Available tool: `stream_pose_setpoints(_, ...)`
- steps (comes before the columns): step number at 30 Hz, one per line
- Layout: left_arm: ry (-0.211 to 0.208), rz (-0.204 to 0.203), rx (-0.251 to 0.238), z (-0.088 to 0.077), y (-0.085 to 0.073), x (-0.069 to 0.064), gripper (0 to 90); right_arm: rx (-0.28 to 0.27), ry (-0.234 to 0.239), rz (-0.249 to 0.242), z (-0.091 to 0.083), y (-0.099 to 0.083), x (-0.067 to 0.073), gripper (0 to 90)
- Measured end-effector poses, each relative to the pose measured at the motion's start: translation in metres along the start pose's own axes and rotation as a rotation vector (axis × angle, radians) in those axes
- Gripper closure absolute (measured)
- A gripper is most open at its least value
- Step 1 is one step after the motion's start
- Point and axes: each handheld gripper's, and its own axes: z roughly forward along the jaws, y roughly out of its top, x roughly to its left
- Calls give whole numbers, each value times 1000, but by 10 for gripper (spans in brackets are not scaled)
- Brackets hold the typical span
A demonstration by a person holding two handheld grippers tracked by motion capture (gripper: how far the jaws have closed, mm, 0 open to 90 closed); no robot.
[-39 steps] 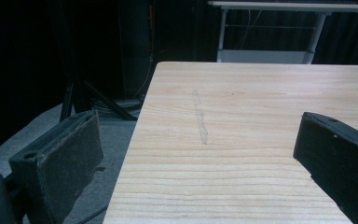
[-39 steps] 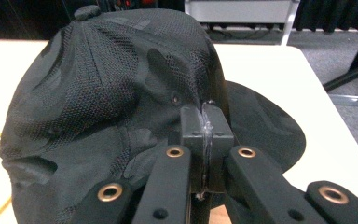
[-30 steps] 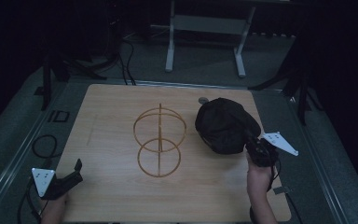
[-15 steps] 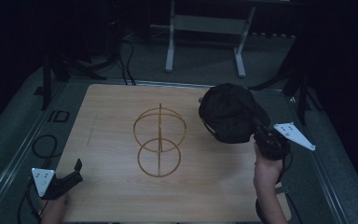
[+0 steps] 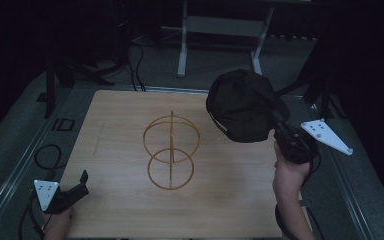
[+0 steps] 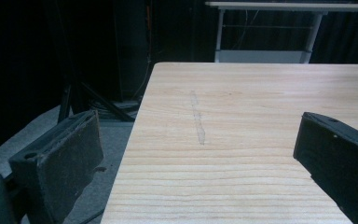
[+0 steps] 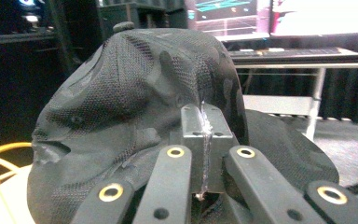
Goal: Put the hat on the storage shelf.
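While the room around it is dark, a light wooden table (image 5: 120,150) is lit from above, seen from a fixed camera looking down and forward. Near the middle of the table stands a thin wire stand (image 5: 171,150) in a golden-orange colour, made of a ring at its base, an upright rod, and a larger hoop standing on edge. To the right, a black cap (image 5: 241,105) is held up in the air above the table's far right part, well apart from the stand. The right gripper (image 5: 279,125) has its jaws pressed tight on the cap's edge; in the right gripper view the two jaws meet with dark mesh fabric (image 7: 135,107) pinched between them, and the cap's crown bulges up beyond them. A forearm (image 5: 290,200) reaches in from the bottom right to this gripper, which carries a grey triangular plate (image 5: 326,136). At the near left corner the left gripper (image 5: 82,182) sits low by the table's edge, its jaws spread wide apart with nothing between them, as the left gripper view shows over bare wood (image 6: 242,140).
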Motion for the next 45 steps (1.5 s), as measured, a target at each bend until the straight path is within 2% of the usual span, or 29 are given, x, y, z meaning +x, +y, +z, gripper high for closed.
stream_pose_setpoints(8,1,6,-2,0,0,-1,18,-34,54,-12,1,16,22,900)
stream_pose_setpoints(17,-5,4,-2,0,0,0,18,-56,118,-26,10,23,49,900)
stream_pose_setpoints(19,-5,2,-4,0,0,0,18,-57,153,-10,12,24,55,900)
stream_pose_setpoints(20,-7,2,-3,0,0,0,18,-62,169,-18,13,25,63,900)
stream_pose_setpoints(21,-7,2,-4,0,0,0,18,-62,169,-18,13,25,63,900)
stream_pose_setpoints(26,-7,2,-3,0,0,0,18,-78,220,-21,18,26,83,900)
stream_pose_setpoints(27,-8,2,-3,-1,0,0,18,-77,247,-13,21,26,92,900)
stream_pose_setpoints(28,-8,1,-4,-1,0,0,18,-77,247,-13,21,26,92,900)
stream_pose_setpoints(31,-10,-4,-6,0,0,1,18,-75,288,-13,23,23,109,900)
stream_pose_setpoints(32,-10,-5,-7,-1,0,1,18,-75,288,-13,23,23,109,900)
stream_pose_setpoints(36,-12,-4,-7,-1,0,1,18,-64,310,-42,25,17,123,900)
stream_pose_setpoints(45,-14,-7,-8,-1,0,2,18,-25,367,-36,31,3,138,900)
